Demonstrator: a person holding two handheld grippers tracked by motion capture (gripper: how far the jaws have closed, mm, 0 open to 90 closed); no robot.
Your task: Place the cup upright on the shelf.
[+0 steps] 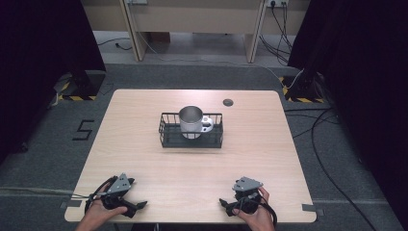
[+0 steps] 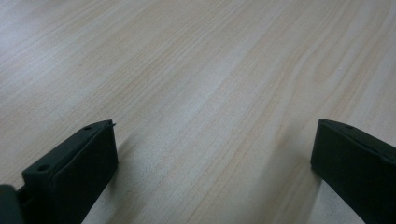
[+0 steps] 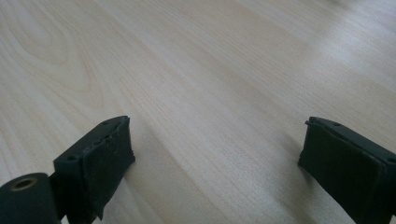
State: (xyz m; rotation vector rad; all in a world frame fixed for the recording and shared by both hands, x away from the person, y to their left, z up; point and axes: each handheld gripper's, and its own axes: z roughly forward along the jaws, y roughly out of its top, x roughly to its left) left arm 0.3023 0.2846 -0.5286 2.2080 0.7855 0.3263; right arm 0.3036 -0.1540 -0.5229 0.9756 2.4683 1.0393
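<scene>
A shiny metal mug (image 1: 191,120) stands upright inside a black wire basket (image 1: 166,135) at the middle of the light wooden table (image 1: 144,163). My left gripper (image 1: 141,206) rests near the front left edge, held by a hand, its jaws pointing toward the table's centre. In the left gripper view, the left gripper (image 2: 215,123) has its black jaws wide apart over bare wood. My right gripper (image 1: 224,202) lies near the front right edge, its tips pointing left. In the right gripper view, the right gripper (image 3: 217,119) is open too, with nothing between the jaws. Both grippers are far from the basket.
A dark round grommet (image 1: 228,102) sits in the tabletop behind and right of the basket. Black curtains flank the table on both sides. Cables run across the grey floor at the right, and a painted "5" (image 1: 84,130) marks the floor at the left.
</scene>
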